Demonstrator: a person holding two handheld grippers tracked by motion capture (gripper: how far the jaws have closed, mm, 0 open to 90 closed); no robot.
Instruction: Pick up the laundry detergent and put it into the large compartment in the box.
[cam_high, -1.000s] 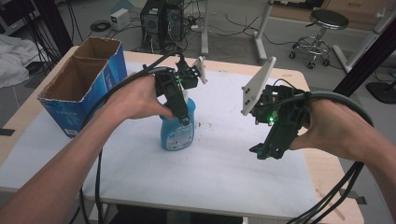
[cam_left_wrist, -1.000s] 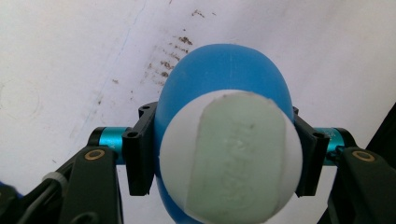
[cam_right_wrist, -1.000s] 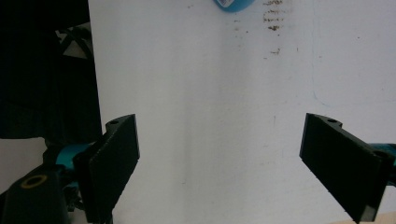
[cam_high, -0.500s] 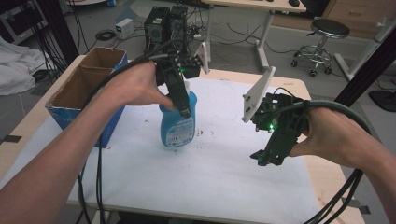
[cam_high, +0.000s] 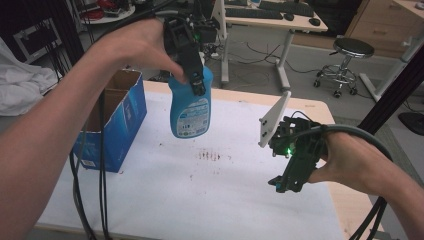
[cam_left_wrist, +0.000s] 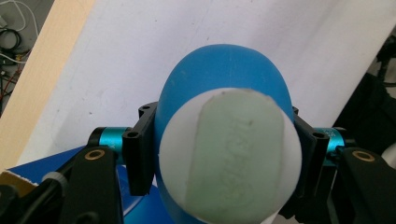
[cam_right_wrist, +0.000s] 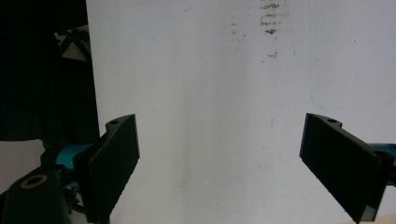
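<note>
A blue bottle (cam_high: 190, 107) with a white label hangs upright in the air above the white table (cam_high: 200, 200). My left gripper (cam_high: 194, 77) is shut on its upper part from above. In the left gripper view the bottle's blue shoulder (cam_left_wrist: 224, 88) and white cap with a pale green top sit clamped in my left gripper (cam_left_wrist: 219, 154). My right gripper (cam_high: 286, 184) hovers low over the table's right side, apart from the bottle. In the right gripper view the right gripper (cam_right_wrist: 238, 158) is open with nothing between its jaws.
An open blue cardboard box (cam_high: 117, 120) stands at the table's left edge, just left of the bottle. Brown stains (cam_high: 212, 156) mark the white surface. Behind the table are a desk with cables and a stool (cam_high: 352, 50).
My left gripper has lifted the blue bottle off the table and up into the air. The right gripper has stayed open at the right, with little movement.
</note>
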